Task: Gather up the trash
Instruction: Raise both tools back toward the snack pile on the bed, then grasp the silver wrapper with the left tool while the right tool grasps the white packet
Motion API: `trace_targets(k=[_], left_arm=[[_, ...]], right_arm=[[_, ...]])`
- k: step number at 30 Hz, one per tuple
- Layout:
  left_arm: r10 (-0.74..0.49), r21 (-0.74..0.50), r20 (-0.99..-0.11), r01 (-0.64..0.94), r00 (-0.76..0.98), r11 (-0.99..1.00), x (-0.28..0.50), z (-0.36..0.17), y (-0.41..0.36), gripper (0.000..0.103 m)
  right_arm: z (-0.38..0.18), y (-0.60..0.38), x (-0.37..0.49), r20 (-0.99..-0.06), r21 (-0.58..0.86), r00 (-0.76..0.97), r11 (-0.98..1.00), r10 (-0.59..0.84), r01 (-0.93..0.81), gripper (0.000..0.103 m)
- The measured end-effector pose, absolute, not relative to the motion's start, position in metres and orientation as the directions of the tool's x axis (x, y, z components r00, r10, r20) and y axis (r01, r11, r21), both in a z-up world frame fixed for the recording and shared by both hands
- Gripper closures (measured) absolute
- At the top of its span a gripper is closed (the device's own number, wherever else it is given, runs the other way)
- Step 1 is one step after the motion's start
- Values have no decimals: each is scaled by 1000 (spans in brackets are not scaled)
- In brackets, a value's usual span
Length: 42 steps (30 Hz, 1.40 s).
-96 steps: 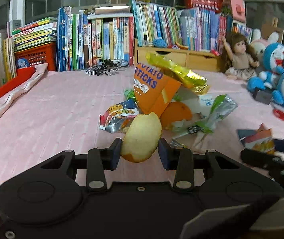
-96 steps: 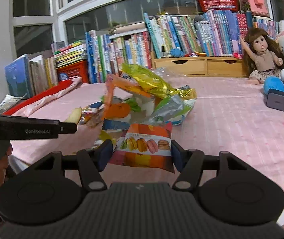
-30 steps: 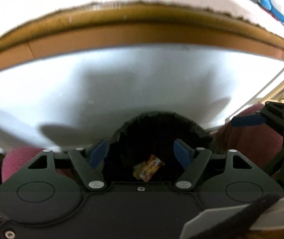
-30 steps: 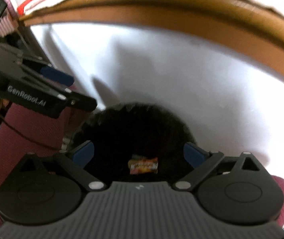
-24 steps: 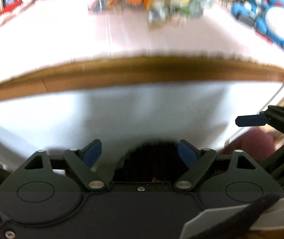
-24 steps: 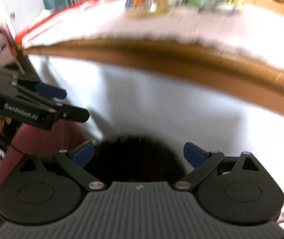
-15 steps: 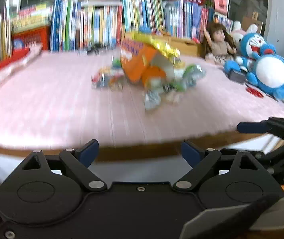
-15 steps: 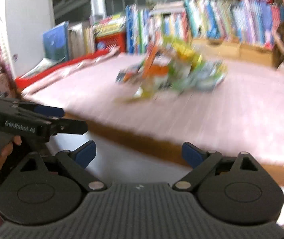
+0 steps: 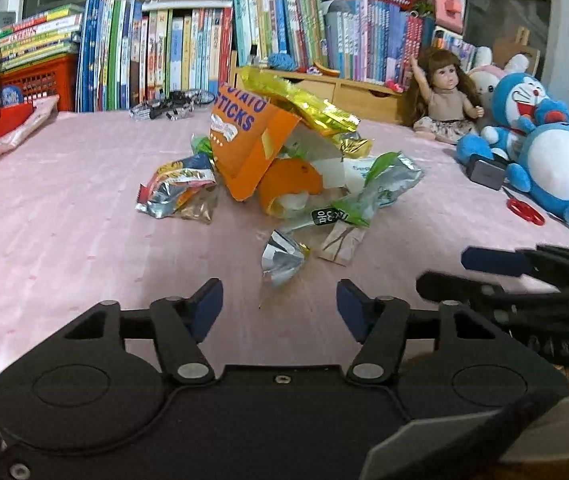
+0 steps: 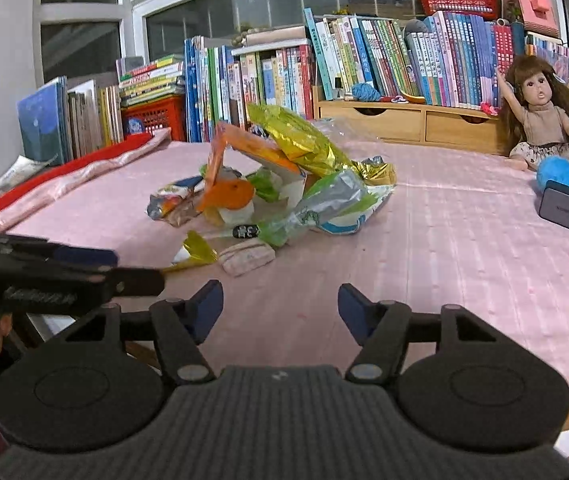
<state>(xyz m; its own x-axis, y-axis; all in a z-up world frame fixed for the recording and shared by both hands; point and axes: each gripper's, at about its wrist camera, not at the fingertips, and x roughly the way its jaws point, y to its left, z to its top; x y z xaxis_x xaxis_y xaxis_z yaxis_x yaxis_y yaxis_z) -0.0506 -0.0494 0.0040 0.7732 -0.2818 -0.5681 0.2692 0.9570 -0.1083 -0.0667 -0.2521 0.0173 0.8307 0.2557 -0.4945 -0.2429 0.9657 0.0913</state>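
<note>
Pink desk, trash pile mid-desk, both claws empty

Pink cloth covered the desk (image 9: 64, 208). Left claw (image 9: 279, 306) was spread wide, nothing between its fingers, hovering low over the near edge. Right claw (image 10: 280, 306) was likewise spread and empty; in the left view it showed at the right edge, beside the left one.

Trash pile (image 9: 284, 168) sat mid-desk, ahead of both claws and apart from them. Orange box (image 9: 250, 140) marked "STICKS" leaned tilted on top, with a gold wrapper (image 9: 300, 104) draped over it. Foil snack bag (image 9: 176, 192) lay just left of the box. Green-and-silver bag (image 9: 376, 188) lay to the right. Small foil scrap (image 9: 282, 258) was the nearest piece to the left claw, with a beige packet (image 9: 342, 240) just beside it.

Doll (image 9: 446, 92), blue plush (image 9: 556, 168) and red scissors (image 9: 526, 212) were on the right, books (image 9: 188, 52) along the back.
</note>
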Motion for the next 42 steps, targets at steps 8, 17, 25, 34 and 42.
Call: trace_targets(k=[8,17,25,34,42], left_arm=[[-315,-206,-560,239,767,949,-18,-11,-52,51],[-286,-208,-519,205,806,956,-22,1,-48,100],[-263,-191,-504,190,822,963,-34,8,-35,100],[-237,-158,-492,182,838,971,-50,8,-26,99],[-217,-122,-465,180,858,976,-63,10,-23,98]], right_arm=[[13,-251,-63,-493,81,828,962,266,-261,33],[12,-237,-45,-488,74,823,953,290,-293,33],[10,-215,-15,-515,69,804,949,297,-307,34],[4,-205,-7,-533,70,807,963,256,-259,53],[8,-210,-36,-519,100,807,958,280,-269,53]])
